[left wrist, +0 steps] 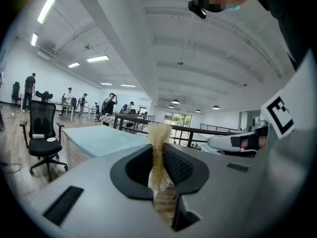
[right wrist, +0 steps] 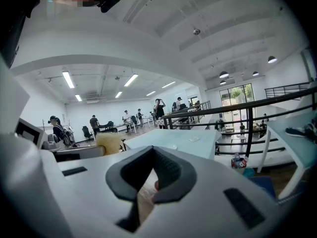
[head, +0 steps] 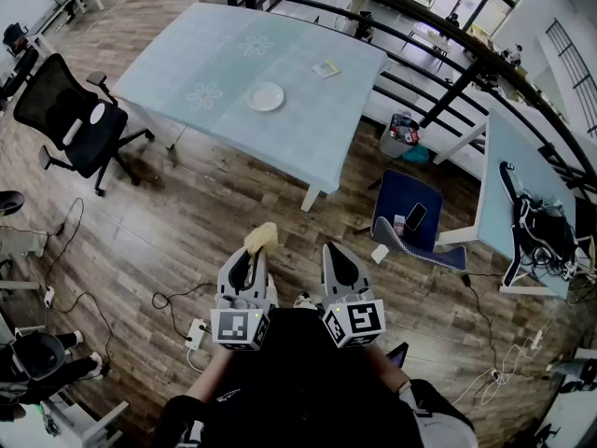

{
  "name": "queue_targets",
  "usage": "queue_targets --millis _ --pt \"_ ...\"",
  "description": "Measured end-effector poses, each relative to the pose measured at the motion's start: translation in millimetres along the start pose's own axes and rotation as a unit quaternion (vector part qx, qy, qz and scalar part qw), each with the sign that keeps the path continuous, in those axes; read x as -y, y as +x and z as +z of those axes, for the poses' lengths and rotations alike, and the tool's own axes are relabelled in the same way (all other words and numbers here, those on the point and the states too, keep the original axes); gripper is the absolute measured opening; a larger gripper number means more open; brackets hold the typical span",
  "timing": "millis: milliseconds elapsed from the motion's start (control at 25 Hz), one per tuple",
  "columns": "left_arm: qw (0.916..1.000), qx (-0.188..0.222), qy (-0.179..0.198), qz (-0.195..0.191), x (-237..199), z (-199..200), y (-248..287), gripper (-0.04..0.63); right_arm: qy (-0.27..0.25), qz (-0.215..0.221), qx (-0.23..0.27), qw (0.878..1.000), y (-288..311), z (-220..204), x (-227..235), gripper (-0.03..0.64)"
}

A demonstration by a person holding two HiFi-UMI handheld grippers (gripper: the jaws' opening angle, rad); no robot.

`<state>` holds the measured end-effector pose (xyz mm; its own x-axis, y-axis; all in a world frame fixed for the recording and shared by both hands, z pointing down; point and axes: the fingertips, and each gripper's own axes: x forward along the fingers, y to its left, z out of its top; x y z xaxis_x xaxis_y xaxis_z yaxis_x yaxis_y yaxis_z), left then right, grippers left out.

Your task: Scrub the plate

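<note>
A white plate (head: 266, 96) lies on the pale blue table (head: 187, 54), far ahead of me, and shows small on the table in the right gripper view (right wrist: 172, 147). Both grippers are held close to my body, above the wooden floor and well short of the table. My left gripper (head: 254, 256) is shut on a yellow scrubbing sponge (head: 261, 238). In the left gripper view the sponge (left wrist: 159, 138) stands pinched between the jaws (left wrist: 159, 157). Beside it, my right gripper (head: 336, 255) is shut with nothing in it (right wrist: 154, 185). The sponge (right wrist: 110, 143) also shows at the left of the right gripper view.
A small card (head: 326, 69) lies on the table beyond the plate. A black office chair (head: 79, 124) stands left, and a blue chair (head: 415, 222) with a phone on it stands right. A second table (head: 522, 185) and a black railing (head: 438, 26) are at the right. Cables and a power strip (head: 198, 329) lie on the floor.
</note>
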<state>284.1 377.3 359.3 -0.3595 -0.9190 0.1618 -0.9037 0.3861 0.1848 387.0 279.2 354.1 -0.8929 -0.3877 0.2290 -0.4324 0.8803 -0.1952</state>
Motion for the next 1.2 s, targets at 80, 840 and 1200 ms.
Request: queue_targets --millis 80,840,1200 --pt "1.0 -0.009 -0.003 0.002 27 -7 -18 0.066 0.004 -0.003 -0.011 1.0 -26 -12 11 0.008" --pt "0.9993 0.029 -0.001 0.025 74 -21 -92 0.064 -0.011 0.042 0.01 0.999 -106 -21 -12 0.008" --pt "0.9983 0.035 0.0 0.046 72 -22 -103 0.066 -0.005 0.053 0.011 0.999 -109 -23 -15 0.009"
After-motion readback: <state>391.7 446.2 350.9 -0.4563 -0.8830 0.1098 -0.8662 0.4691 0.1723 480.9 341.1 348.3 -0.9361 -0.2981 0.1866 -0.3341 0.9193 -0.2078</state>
